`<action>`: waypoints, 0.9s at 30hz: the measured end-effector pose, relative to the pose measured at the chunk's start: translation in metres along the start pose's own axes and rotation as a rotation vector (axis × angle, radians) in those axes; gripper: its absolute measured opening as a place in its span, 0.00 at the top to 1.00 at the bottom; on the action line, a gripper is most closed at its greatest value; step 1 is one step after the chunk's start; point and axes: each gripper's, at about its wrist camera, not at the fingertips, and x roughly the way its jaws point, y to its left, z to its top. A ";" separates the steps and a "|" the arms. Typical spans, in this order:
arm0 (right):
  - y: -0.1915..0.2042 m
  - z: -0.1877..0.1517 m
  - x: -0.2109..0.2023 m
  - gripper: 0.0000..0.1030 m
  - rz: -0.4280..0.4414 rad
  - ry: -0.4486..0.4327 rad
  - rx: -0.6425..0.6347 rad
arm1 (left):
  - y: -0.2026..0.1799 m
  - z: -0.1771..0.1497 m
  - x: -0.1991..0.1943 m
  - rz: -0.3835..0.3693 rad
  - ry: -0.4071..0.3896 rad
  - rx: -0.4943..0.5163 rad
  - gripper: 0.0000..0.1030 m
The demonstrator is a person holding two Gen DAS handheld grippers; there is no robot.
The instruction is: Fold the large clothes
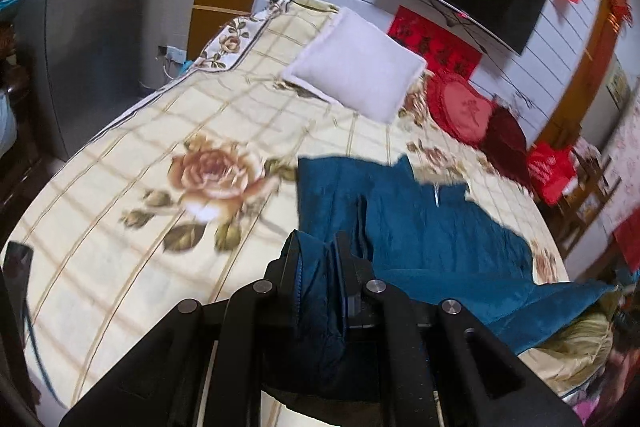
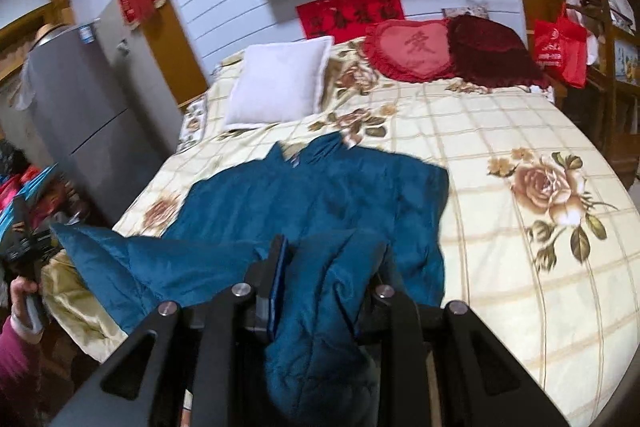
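Note:
A large teal padded jacket (image 1: 432,227) lies spread on the bed, collar toward the pillows. My left gripper (image 1: 318,247) is shut on a bunched edge of the jacket, lifted off the cover. In the right wrist view the same jacket (image 2: 312,195) spreads ahead, one sleeve trailing off the bed's left edge. My right gripper (image 2: 332,247) is shut on a thick fold of the jacket that bulges between its fingers. Both held edges hang above the bed.
The bed (image 2: 520,267) has a cream checked cover with rose prints. A white pillow (image 2: 276,83), a red heart cushion (image 2: 412,51) and a dark red cushion (image 2: 488,47) sit at its head. A grey fridge (image 2: 80,99) stands left; a person's hand (image 2: 22,291) shows at lower left.

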 end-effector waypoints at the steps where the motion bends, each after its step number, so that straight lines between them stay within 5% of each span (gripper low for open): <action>1: -0.005 0.009 0.010 0.76 -0.015 0.000 0.013 | -0.004 0.009 0.010 0.011 -0.014 -0.006 1.00; 10: -0.043 0.057 0.112 0.76 -0.098 0.042 0.096 | -0.027 0.057 0.109 0.123 -0.015 0.000 1.00; 19: -0.082 0.059 0.206 0.76 -0.109 0.108 0.206 | -0.018 0.054 0.206 0.199 0.079 -0.031 1.00; 24: -0.088 0.058 0.232 0.77 -0.118 0.101 0.231 | -0.007 0.050 0.235 0.143 0.122 -0.088 1.00; 27: -0.090 0.057 0.238 0.76 -0.128 0.103 0.252 | 0.008 0.057 0.225 0.005 0.085 -0.168 0.90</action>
